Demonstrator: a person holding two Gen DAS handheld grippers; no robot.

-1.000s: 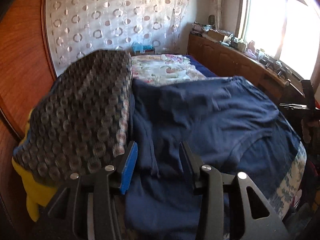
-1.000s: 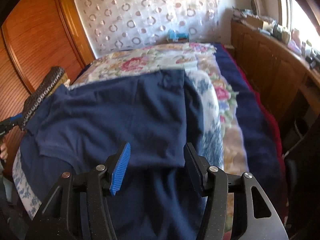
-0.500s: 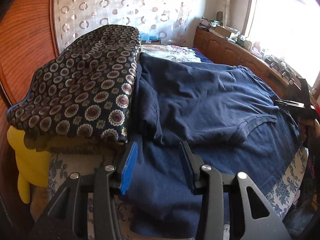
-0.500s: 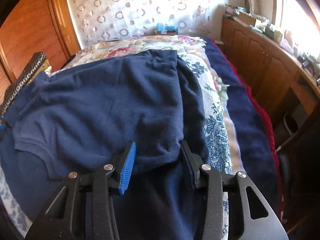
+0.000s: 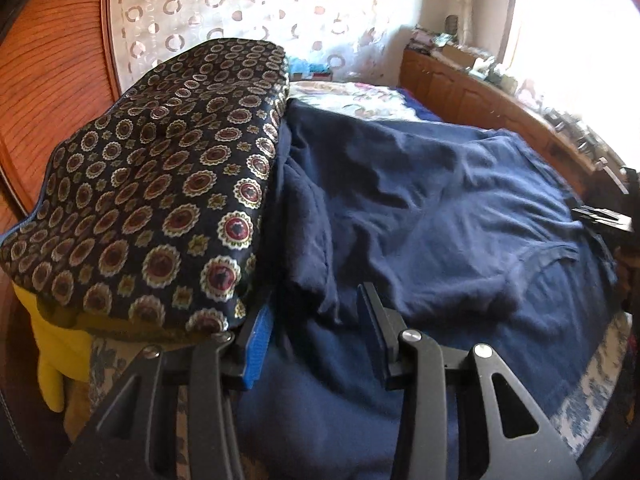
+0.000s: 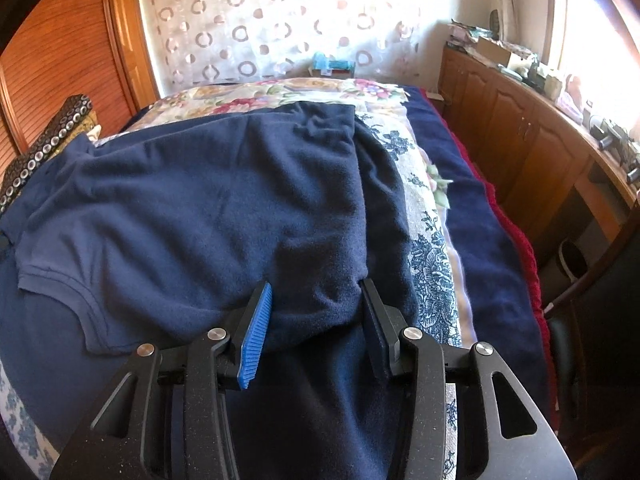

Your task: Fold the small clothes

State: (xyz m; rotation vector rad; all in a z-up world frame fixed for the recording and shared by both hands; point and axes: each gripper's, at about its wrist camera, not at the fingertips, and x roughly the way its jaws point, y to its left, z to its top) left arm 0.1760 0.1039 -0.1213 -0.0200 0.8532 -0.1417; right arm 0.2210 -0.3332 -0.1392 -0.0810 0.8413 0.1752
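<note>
- Task item: the navy T-shirt (image 6: 208, 208) lies spread on the floral bedspread (image 6: 434, 264), one layer doubled over the layer beneath; a sleeve hem shows at 9 o'clock in the right wrist view.
- Right gripper (image 6: 316, 320): its jaws have just been closing — from a wider gap a second ago to a moderate one now. A bunched ridge of shirt fabric sits between the pads and appears pinched; grip judged taken, not confirmed.
- Left gripper (image 5: 316, 328): jaws hold a moderate gap, unchanged across the second. Navy cloth lies between and under the fingers; whether the pads press it cannot be told.
- Both views have dropped closer to the shirt than a second ago; the patterned cushion (image 5: 160, 184) now fills 9 to 11 o'clock of the left view.
- Meaning for the task: judged the grasp stage — both near corners are being secured before the next fold is carried over.
</note>
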